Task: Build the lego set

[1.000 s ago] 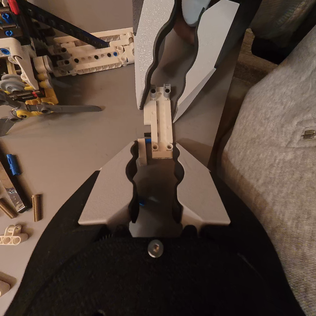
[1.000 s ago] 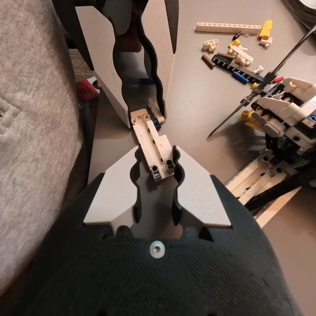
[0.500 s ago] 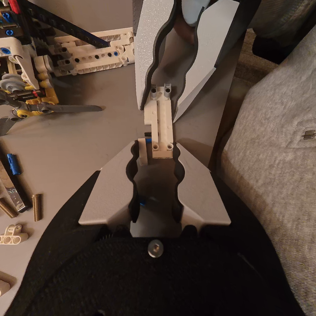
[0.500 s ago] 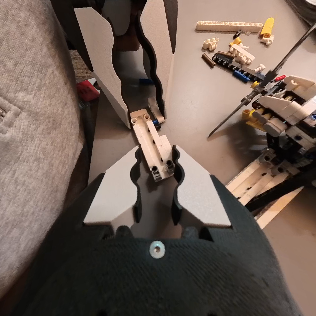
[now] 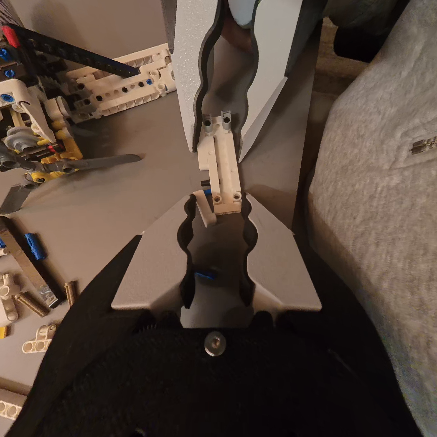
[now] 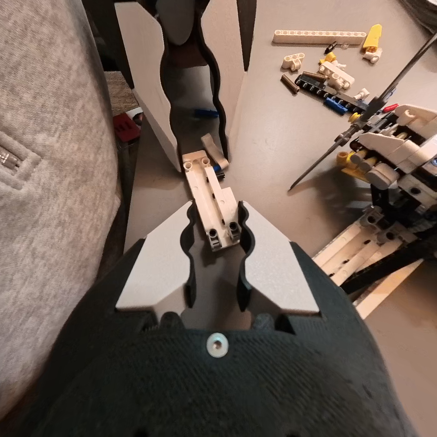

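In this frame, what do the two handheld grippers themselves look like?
The two look alike. The left gripper and right gripper each have two pale grey wedge-shaped fingers lined with wavy black pads, on a rounded black textured body with one silver screw. No cables show.

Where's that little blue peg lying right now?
In the left wrist view the blue peg lies on the grey table between the left tool's fingers, nearer the camera than the white piece.

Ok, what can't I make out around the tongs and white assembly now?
- Whether left tongs or right tongs clamp the white assembly: both views, fingertips cover contact.
- Blue pin: left wrist view, half behind a finger.
- Main model: right wrist view, cut by edge.
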A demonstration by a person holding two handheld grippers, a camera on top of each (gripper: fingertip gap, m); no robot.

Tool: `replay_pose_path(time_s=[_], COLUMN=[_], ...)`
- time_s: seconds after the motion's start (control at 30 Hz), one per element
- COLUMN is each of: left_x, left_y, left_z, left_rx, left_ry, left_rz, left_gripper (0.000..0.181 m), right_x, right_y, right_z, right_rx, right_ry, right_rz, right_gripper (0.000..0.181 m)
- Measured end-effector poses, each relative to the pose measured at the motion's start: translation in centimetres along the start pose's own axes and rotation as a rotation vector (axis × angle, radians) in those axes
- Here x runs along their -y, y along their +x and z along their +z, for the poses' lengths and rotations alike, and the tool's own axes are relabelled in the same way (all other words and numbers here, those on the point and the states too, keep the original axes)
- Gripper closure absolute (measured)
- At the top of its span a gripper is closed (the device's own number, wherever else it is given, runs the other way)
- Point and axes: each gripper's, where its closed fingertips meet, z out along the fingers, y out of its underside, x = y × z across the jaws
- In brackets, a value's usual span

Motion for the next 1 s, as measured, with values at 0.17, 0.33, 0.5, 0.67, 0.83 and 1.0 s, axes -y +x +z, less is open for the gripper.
replay_pose_path(time_s=[0.17, 0.33, 0.5, 0.67, 0.83, 1.0], left_x=[0.3, 0.6, 0.5, 0.5, 0.4, 0.3], left_y=[0.2, 0.1, 0.2, -0.1, -0.2, 1.2], left_z=[-0.5, -0.7, -0.6, -0.7, -0.8, 0.0], left_rx=[-0.042, -0.074, -0.103, -0.084, -0.073, -0.073], left_ry=[0.035, 0.059, 0.047, 0.056, 0.058, 0.017], left_rz=[-0.012, -0.053, -0.069, -0.078, -0.118, -0.123], left_gripper=[0.144, 0.156, 0.154, 0.143, 0.126, 0.113], right_x=[0.0, 0.0, 0.0, 0.0, -0.1, -0.1], right_y=[-0.1, -0.2, -0.3, -0.3, -0.3, -0.2], right_z=[0.0, 0.0, 0.0, 0.0, 0.0, 0.0], right_rx=[0.002, 0.013, 0.015, 0.015, 0.014, 0.010], right_ry=[-0.001, 0.000, 0.000, 0.000, 0.000, -0.001], right_rz=[-0.005, -0.010, -0.010, -0.009, -0.011, -0.011], right_gripper=[0.147, 0.147, 0.147, 0.147, 0.147, 0.147])
